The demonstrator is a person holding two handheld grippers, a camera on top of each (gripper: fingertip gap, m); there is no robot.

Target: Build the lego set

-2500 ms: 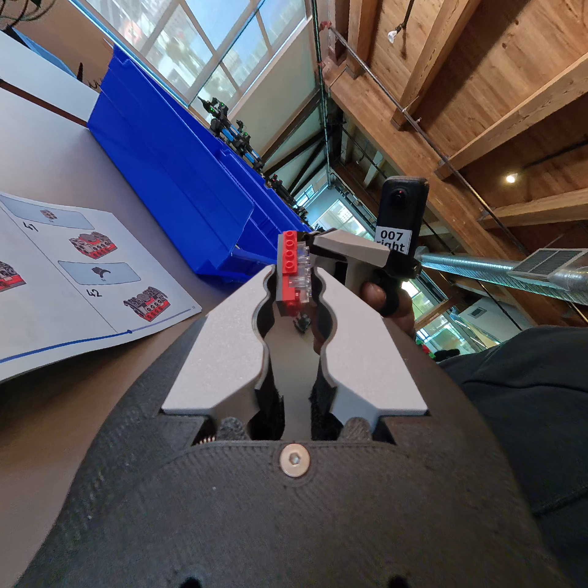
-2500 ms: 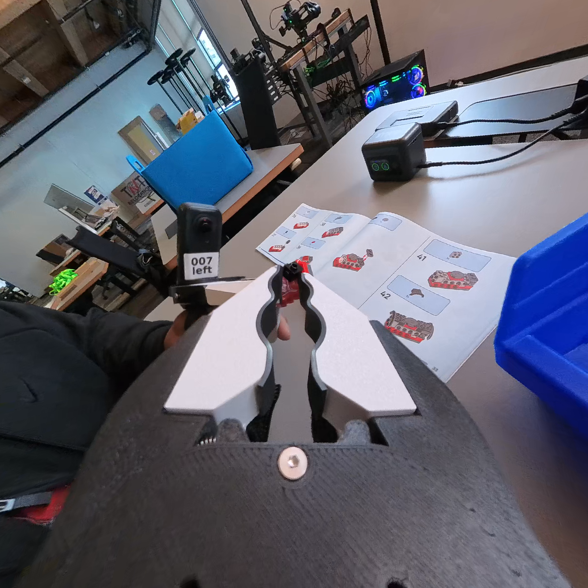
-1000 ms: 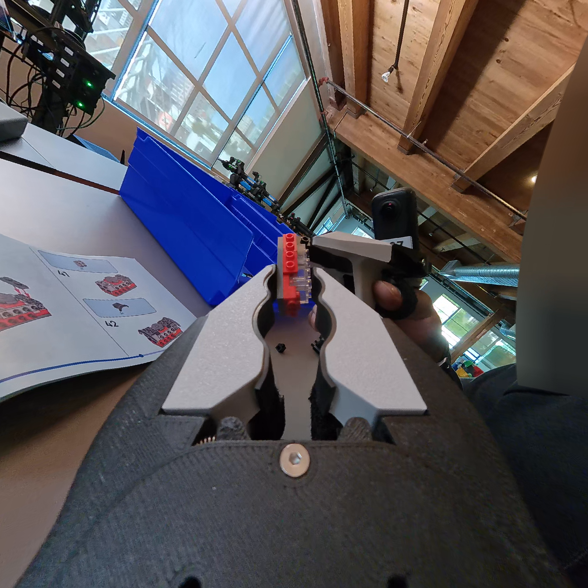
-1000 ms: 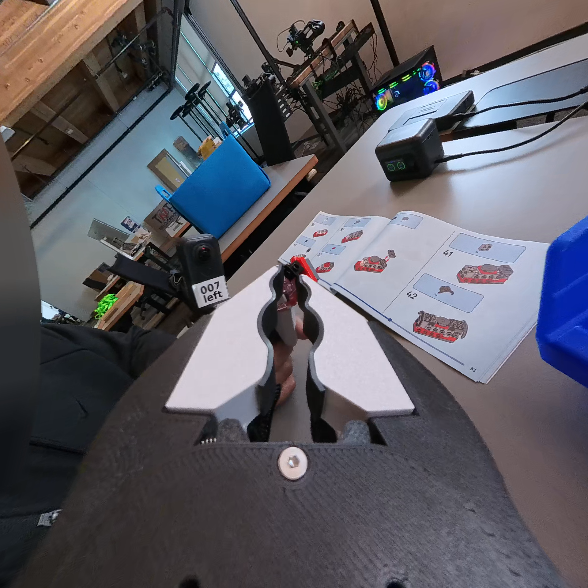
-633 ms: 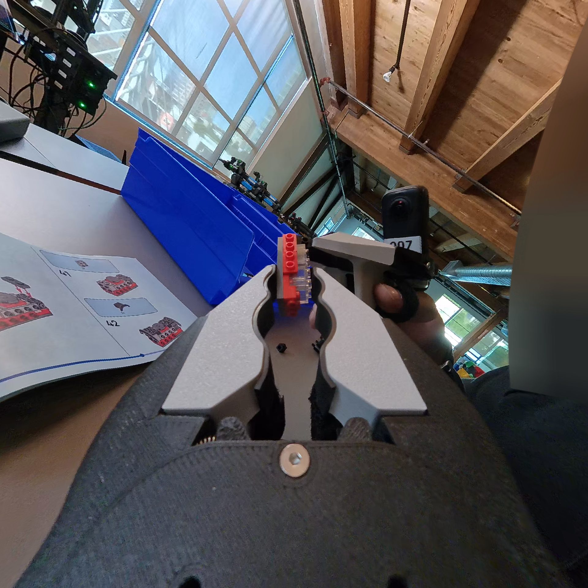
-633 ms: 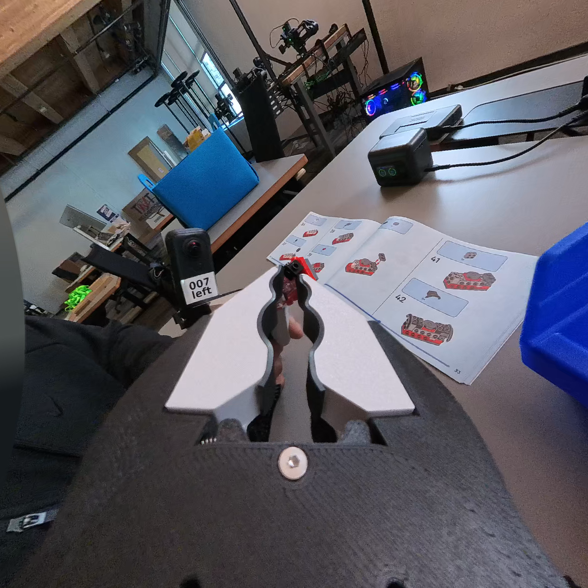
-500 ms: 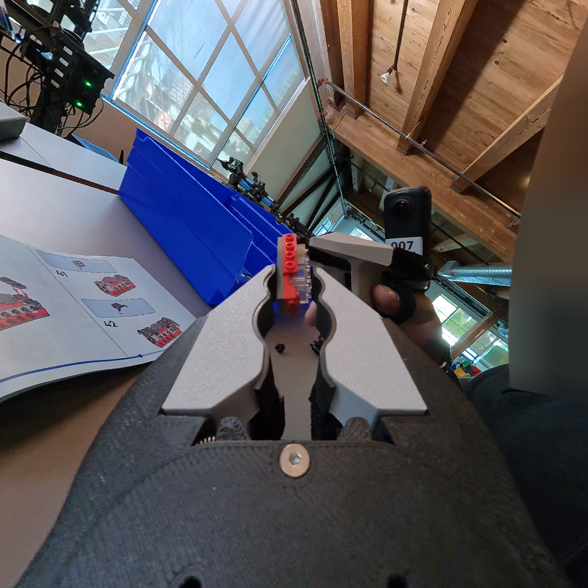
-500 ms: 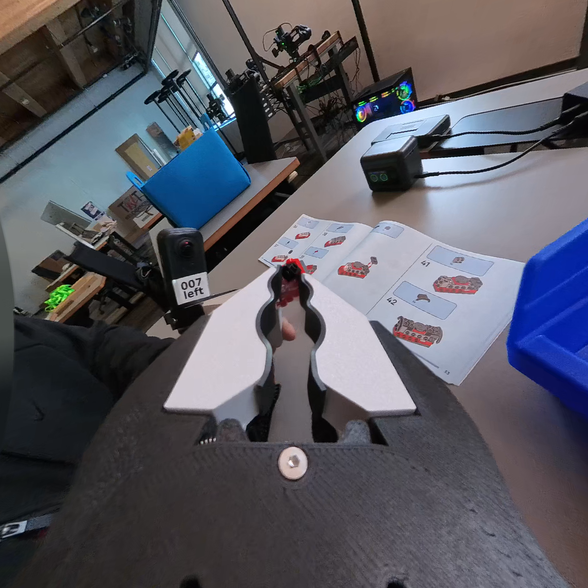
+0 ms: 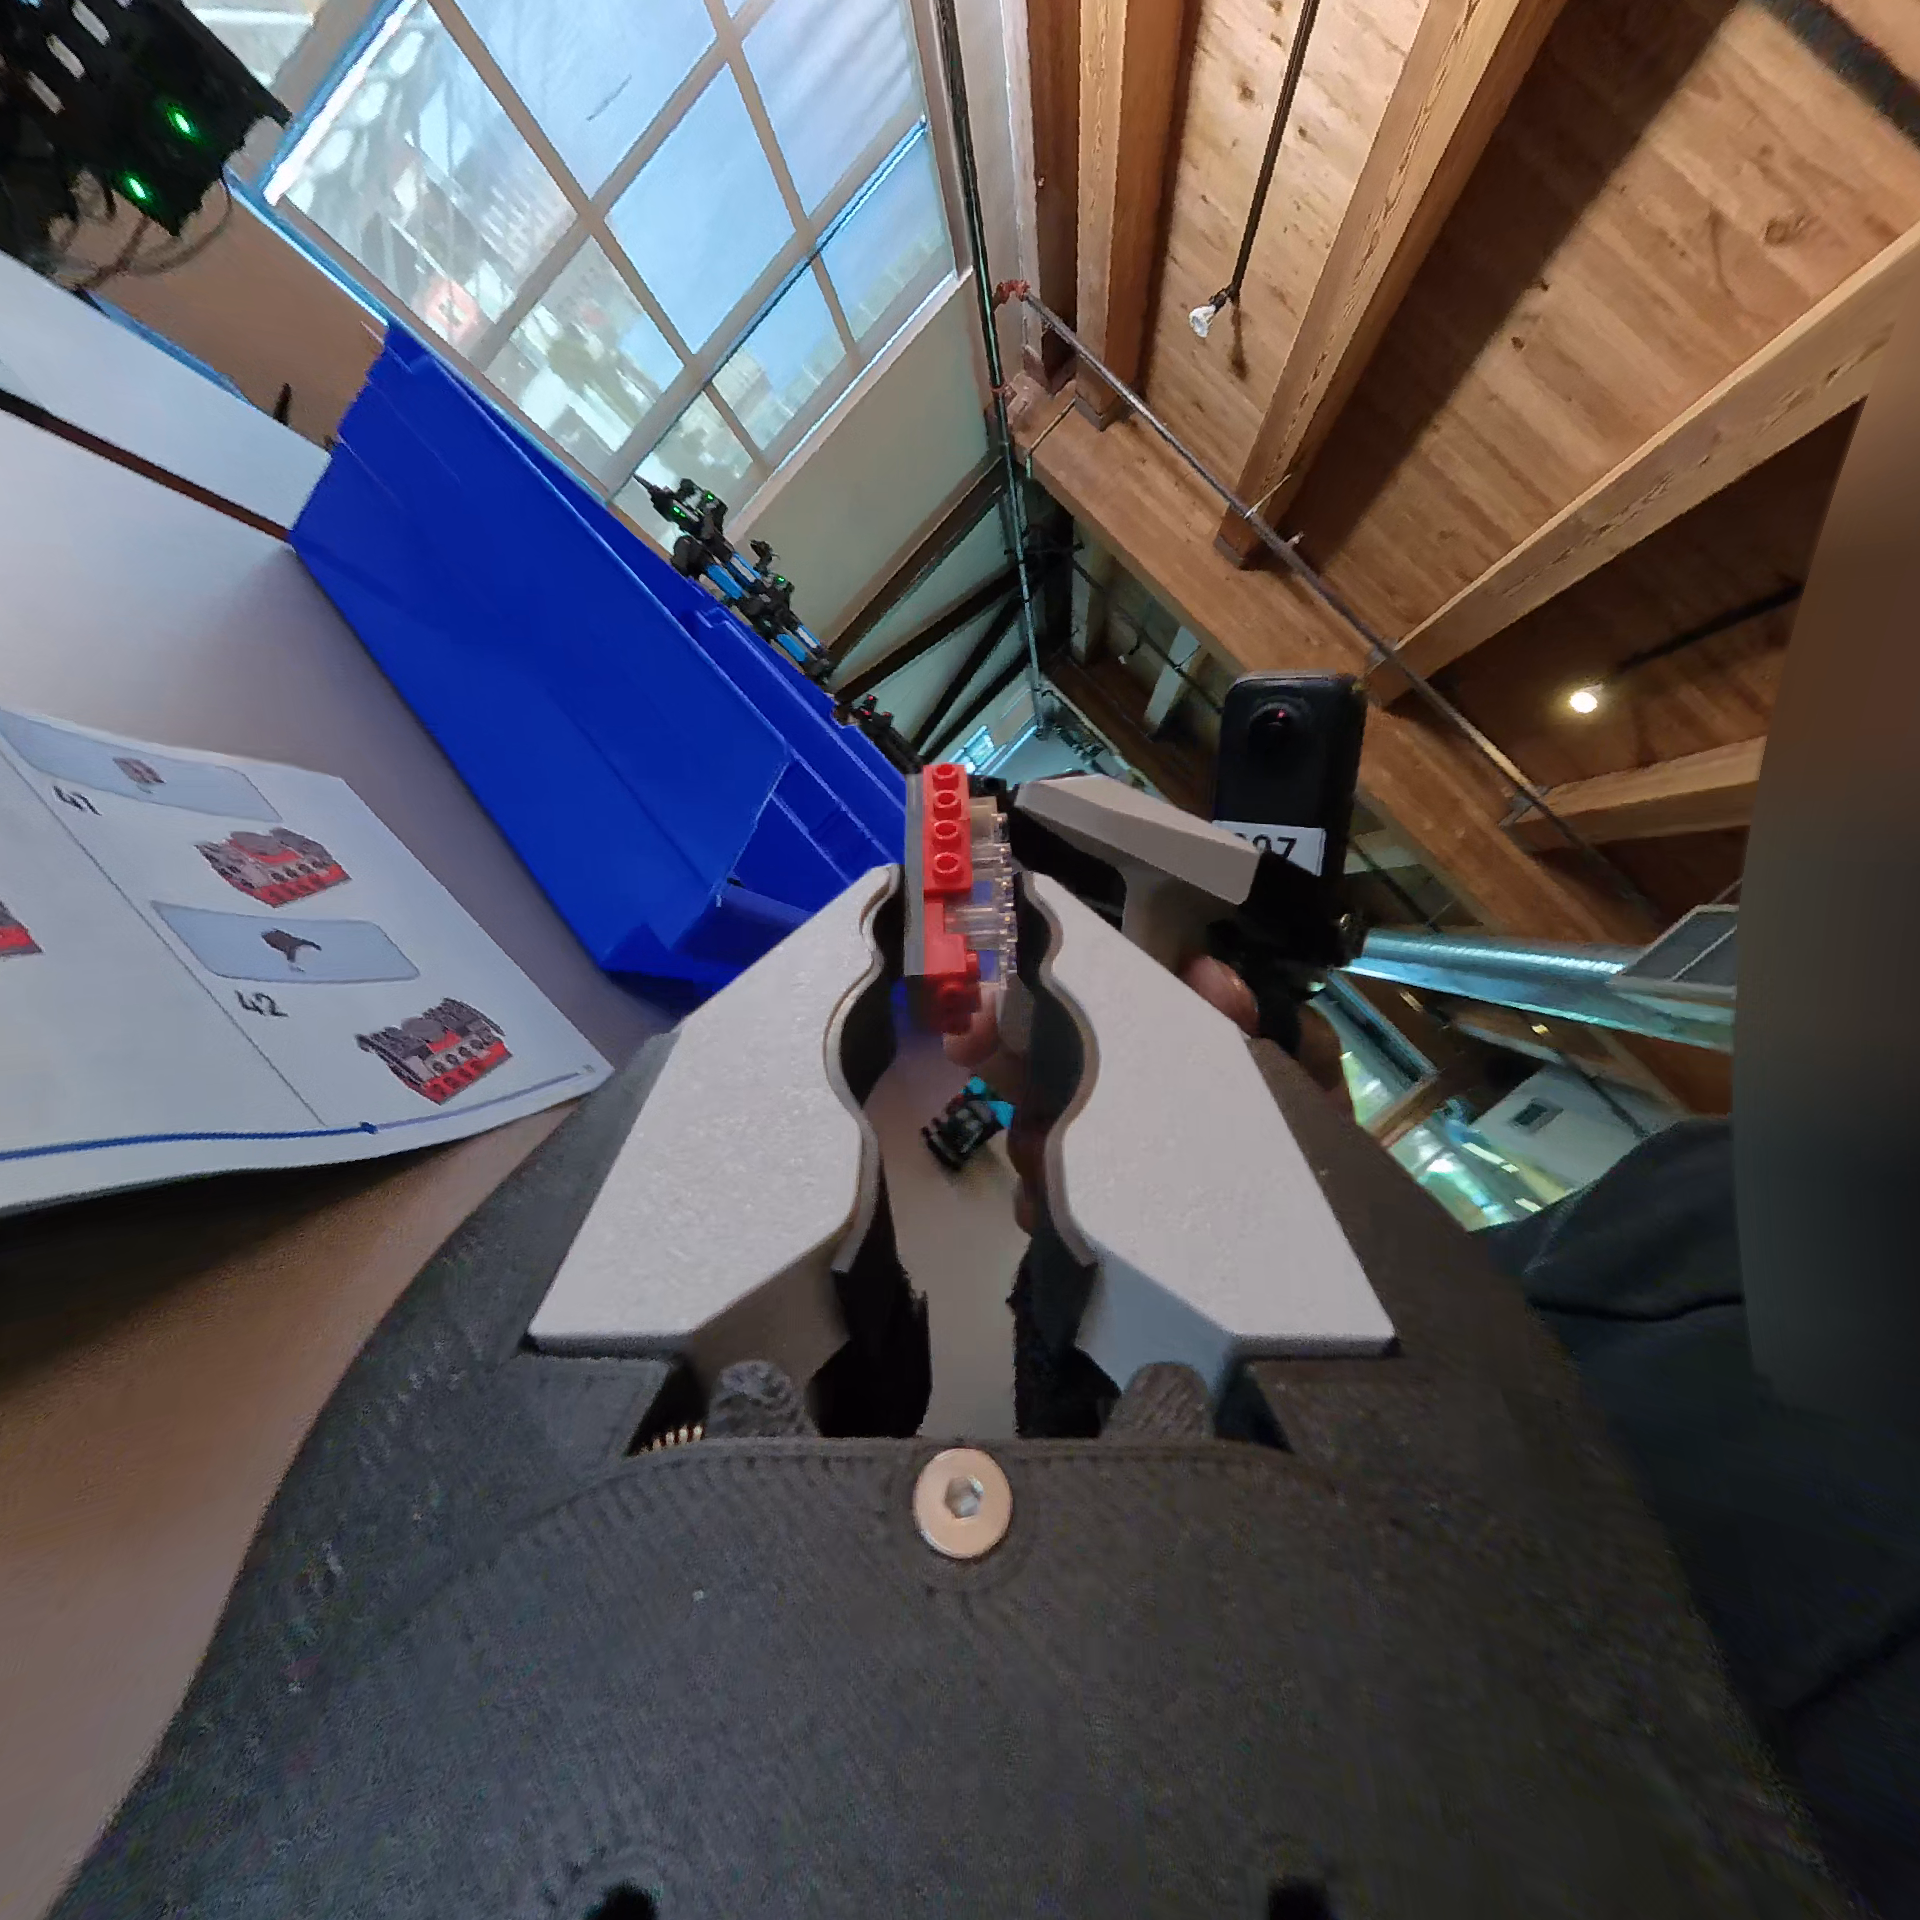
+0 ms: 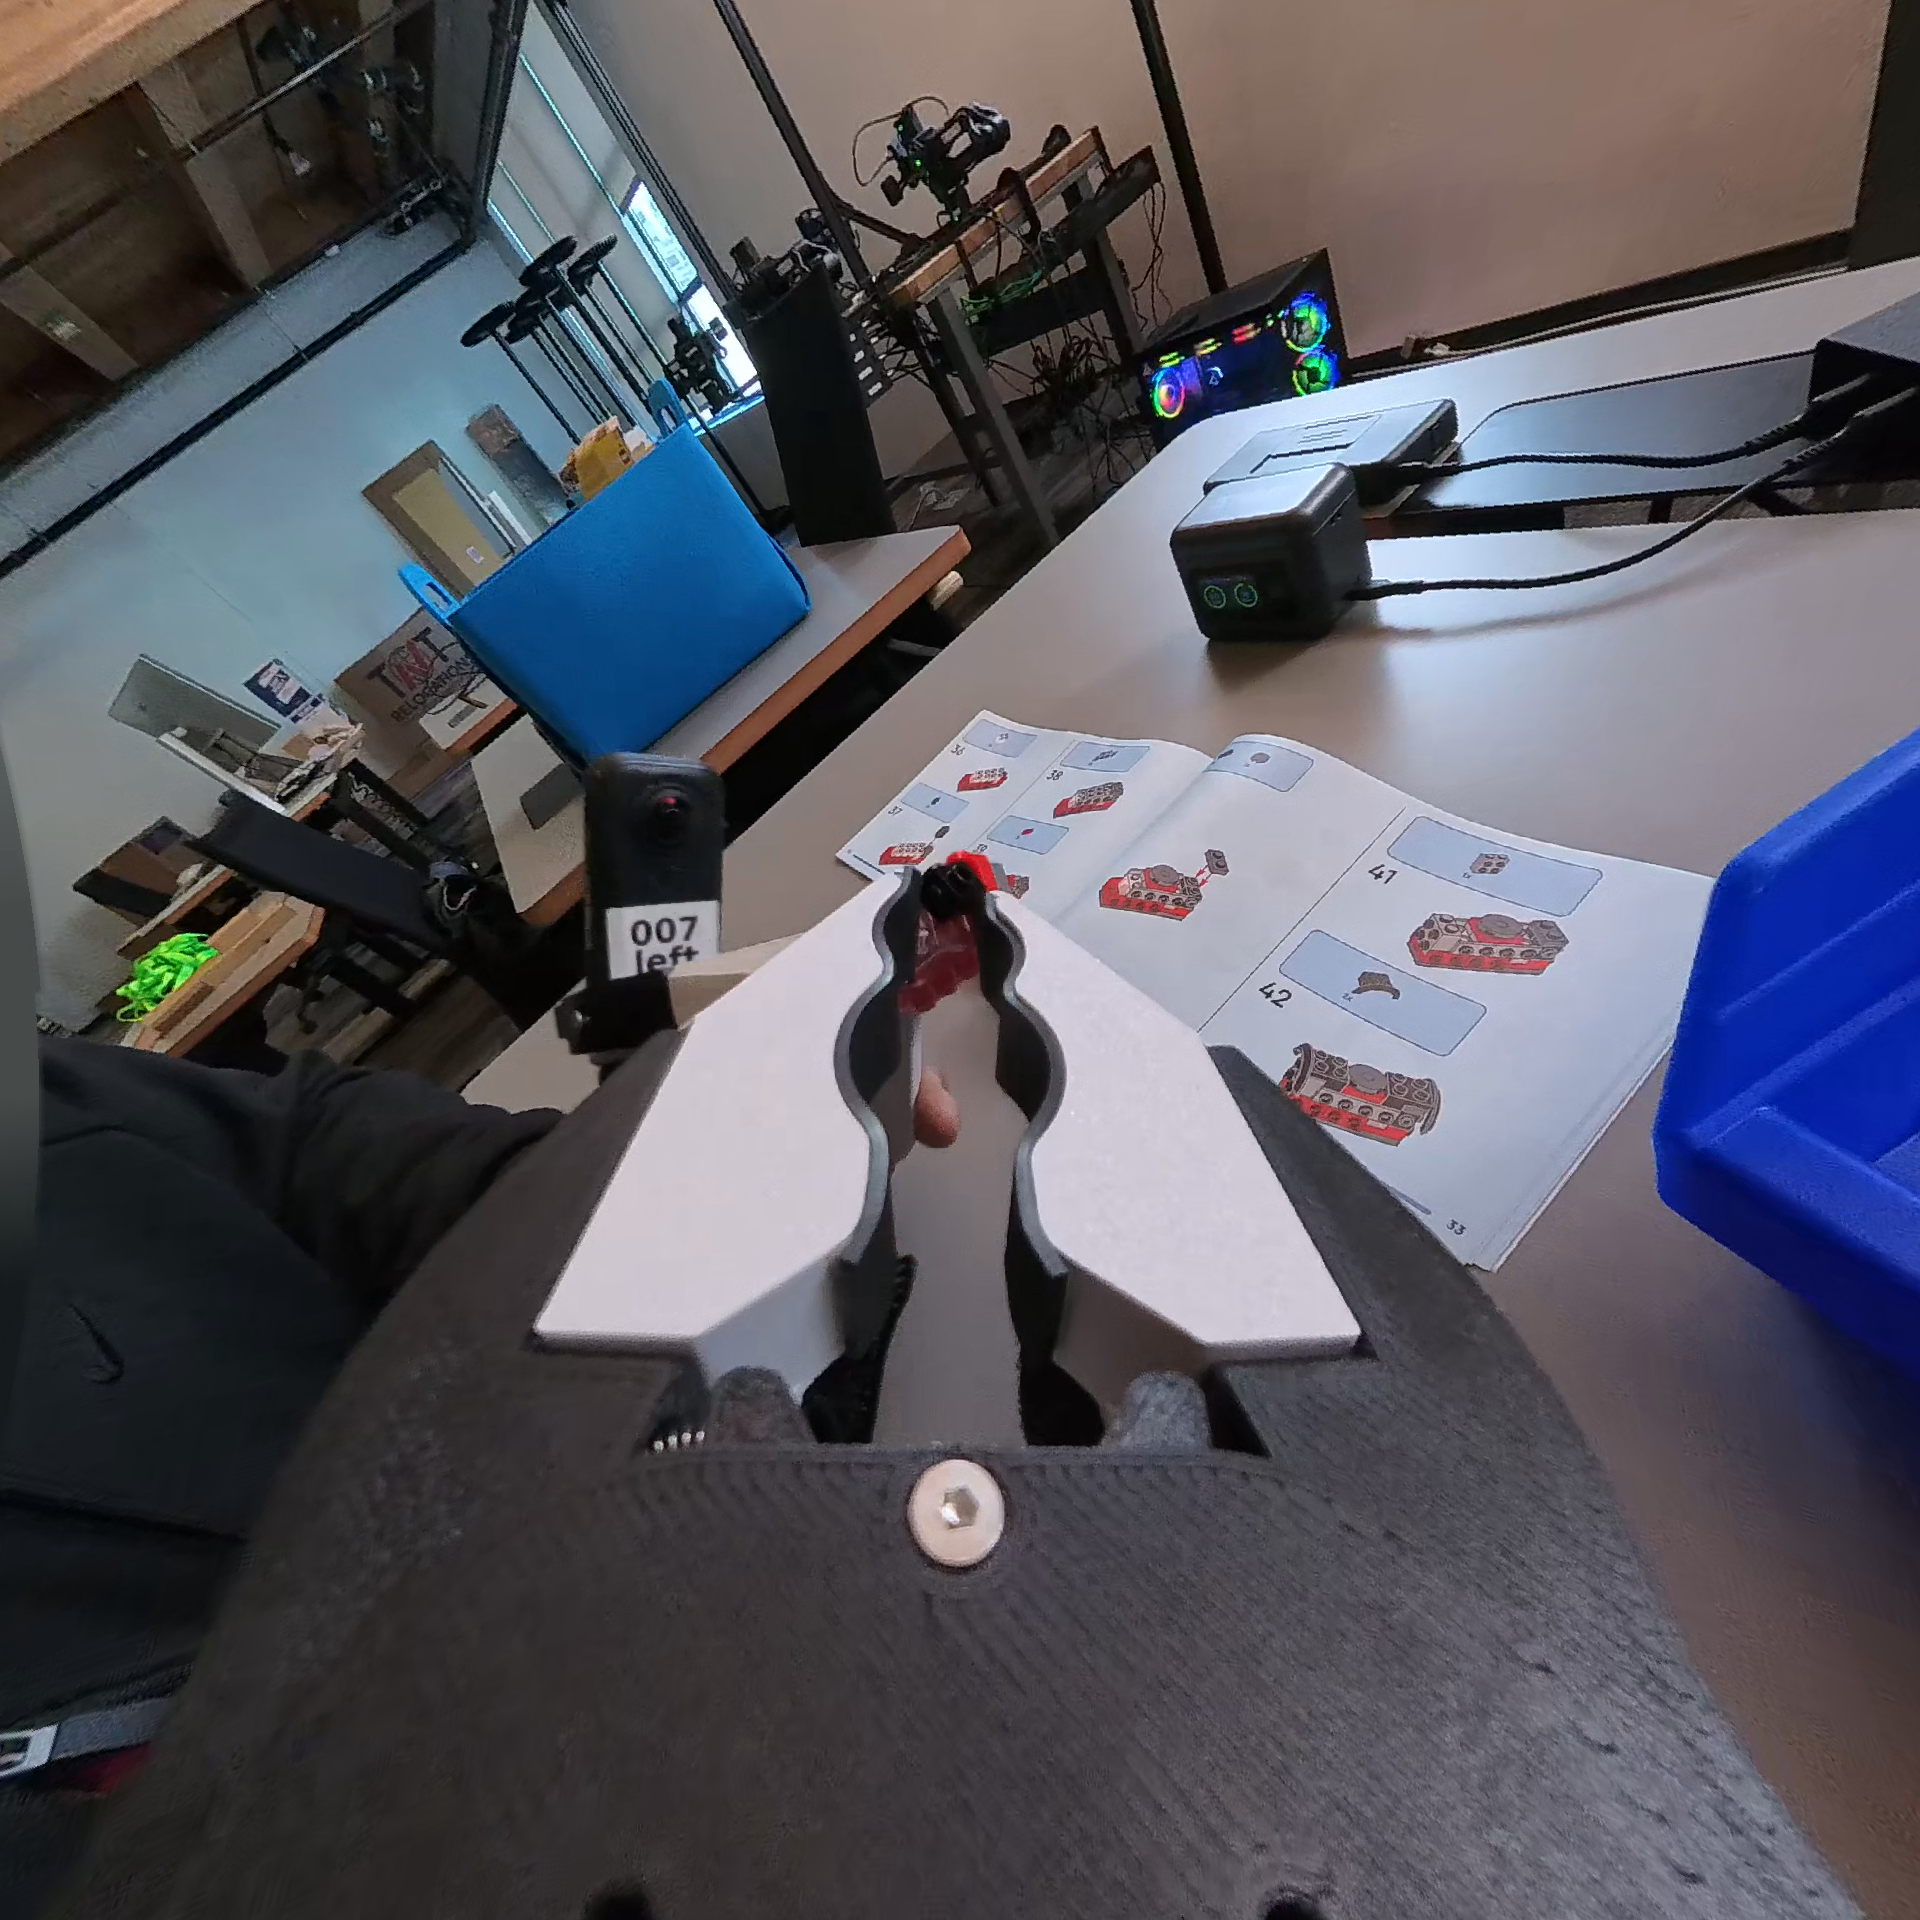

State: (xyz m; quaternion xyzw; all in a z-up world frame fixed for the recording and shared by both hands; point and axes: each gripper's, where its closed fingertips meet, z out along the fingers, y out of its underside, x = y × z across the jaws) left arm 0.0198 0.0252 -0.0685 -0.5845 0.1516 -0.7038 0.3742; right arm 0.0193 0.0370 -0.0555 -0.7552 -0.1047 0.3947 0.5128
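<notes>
My left gripper is shut on a small lego assembly of red, grey and clear bricks, held up above the table with its studs facing left. My right gripper is shut on a small black piece and holds it against the far end of that assembly, whose red part shows between my fingertips. In the left wrist view the right gripper's fingers meet the assembly from behind. A person's fingertip shows through the gap.
The open instruction booklet lies on the grey table; it also shows in the left wrist view. A blue bin stands to its right, also in the left wrist view. A black box with cables sits farther back. The tips of both grippers are at nearly the same place.
Both grippers stay shut and tip to tip. Both have tilted and shifted a little over the table; the right one has come closer against the assembly.
</notes>
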